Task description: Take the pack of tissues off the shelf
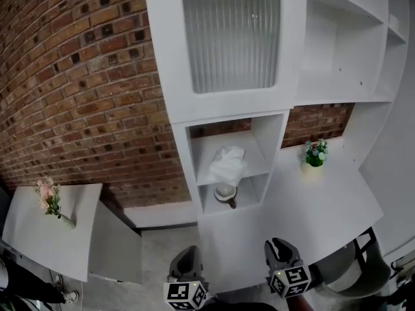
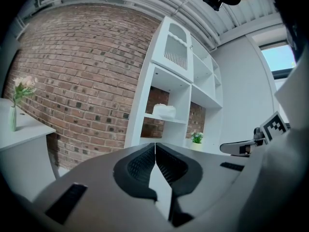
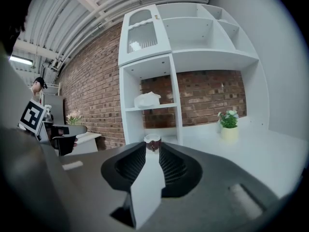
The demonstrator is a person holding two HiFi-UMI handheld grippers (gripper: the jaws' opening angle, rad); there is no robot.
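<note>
The shelf (image 1: 275, 141) is white against a red-brown brick wall (image 1: 84, 76); the pack of tissues (image 1: 227, 164) is white, the plant (image 1: 315, 151) green in a pale yellow pot (image 1: 310, 169).

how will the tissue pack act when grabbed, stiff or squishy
The tissue pack looks crumpled and puffy, so probably soft, squashing under jaws. Likely light for its bulk. It sits flat on the shelf, so it should slide, not roll, if pushed.

Red brick wall (image 1: 84, 76) behind a white shelf unit (image 1: 178, 76), grey floor (image 1: 155, 251).
</note>
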